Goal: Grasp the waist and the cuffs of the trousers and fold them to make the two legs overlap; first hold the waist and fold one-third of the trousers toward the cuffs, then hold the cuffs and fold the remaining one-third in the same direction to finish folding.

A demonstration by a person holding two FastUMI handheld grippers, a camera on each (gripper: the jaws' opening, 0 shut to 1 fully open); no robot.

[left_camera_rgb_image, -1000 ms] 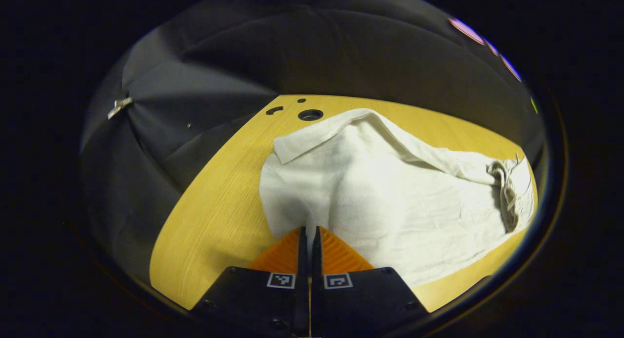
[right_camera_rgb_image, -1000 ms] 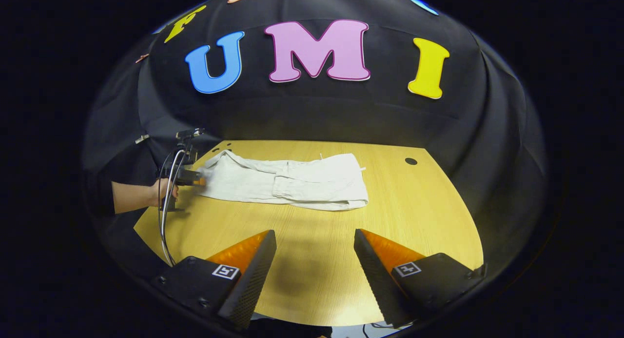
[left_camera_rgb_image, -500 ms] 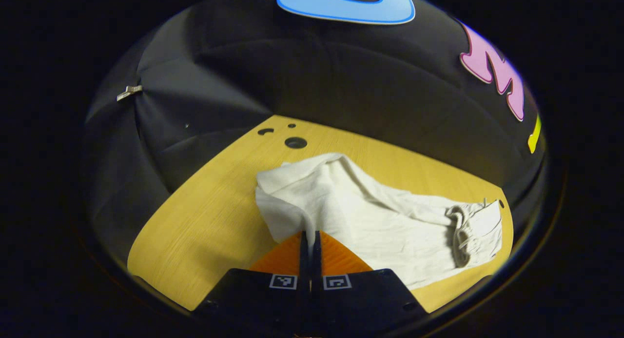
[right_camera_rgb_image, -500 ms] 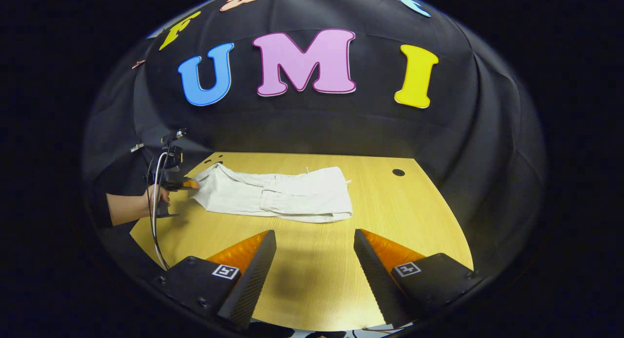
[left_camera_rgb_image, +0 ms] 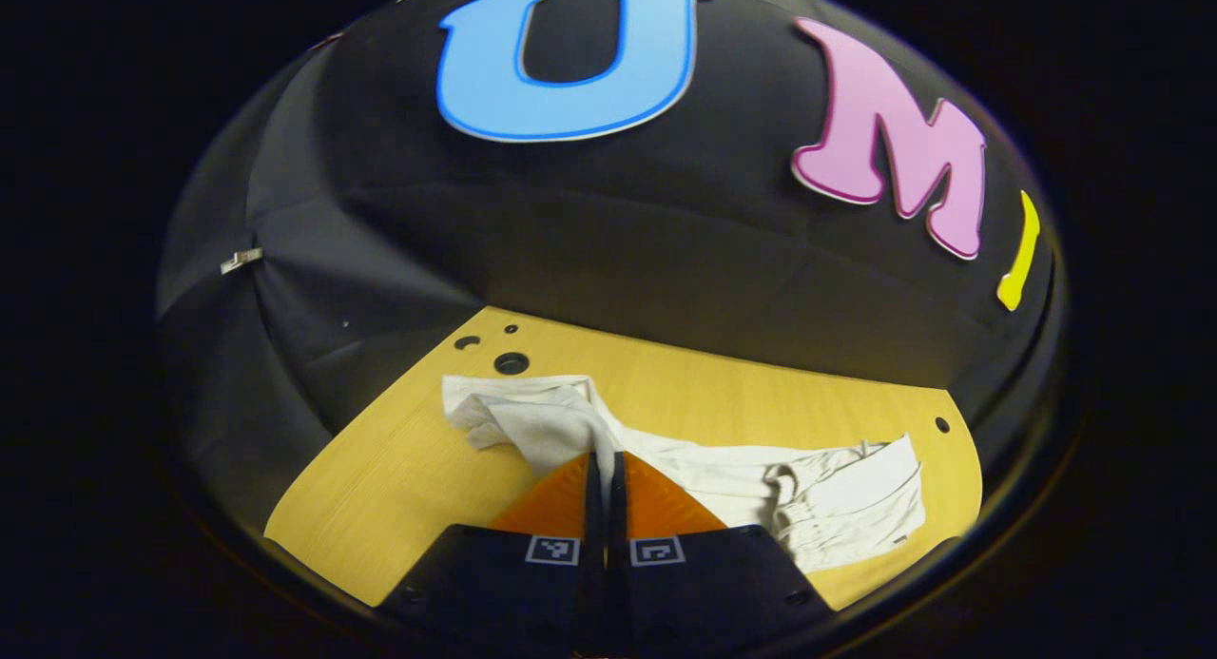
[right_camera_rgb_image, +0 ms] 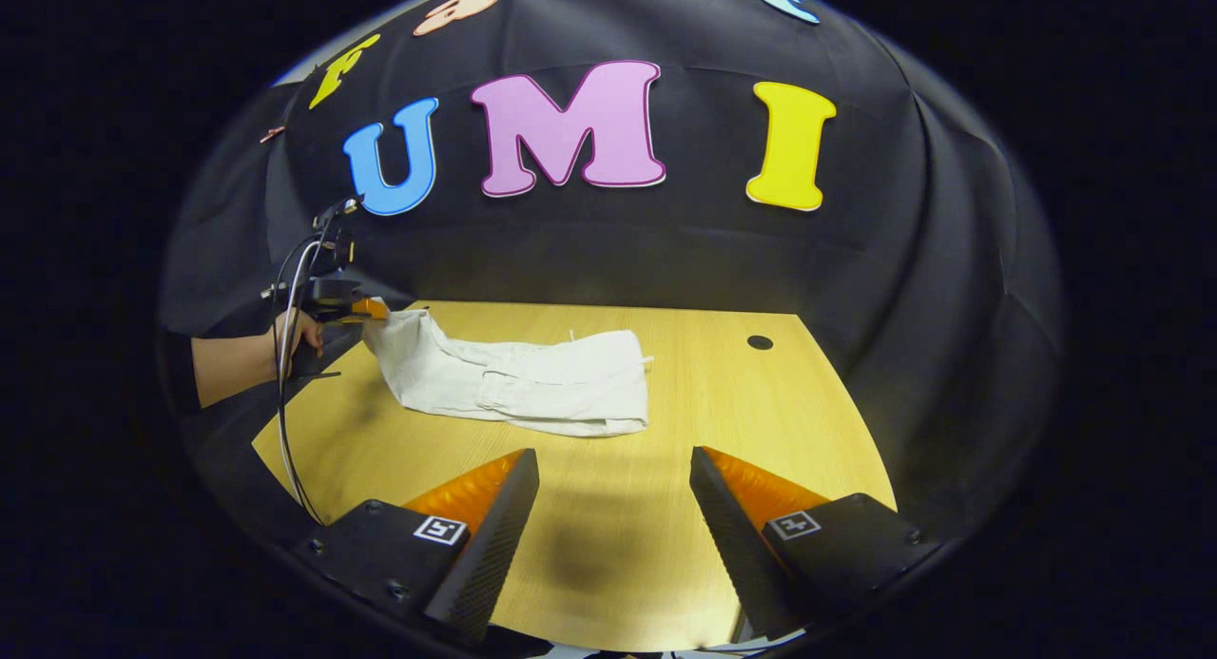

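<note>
On table: trousers, long axis left–right; cuff end pinched in closed left gripper, lifted, waist end away to its right; right gripper agape, empty, nearer waist end.

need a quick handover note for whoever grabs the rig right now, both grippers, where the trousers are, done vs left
Left gripper: fingers shut on the cuff end of the white cloth trousers, lifting it off the round yellow wooden table. In the right gripper view it shows at the trousers' left end, held by a hand.
Right gripper: open, over bare table near the trousers, holding nothing.
Done: legs overlapped, waist end looks folded in.
Left: carry the cuff end over the folded part, lay it flat, release.
</note>
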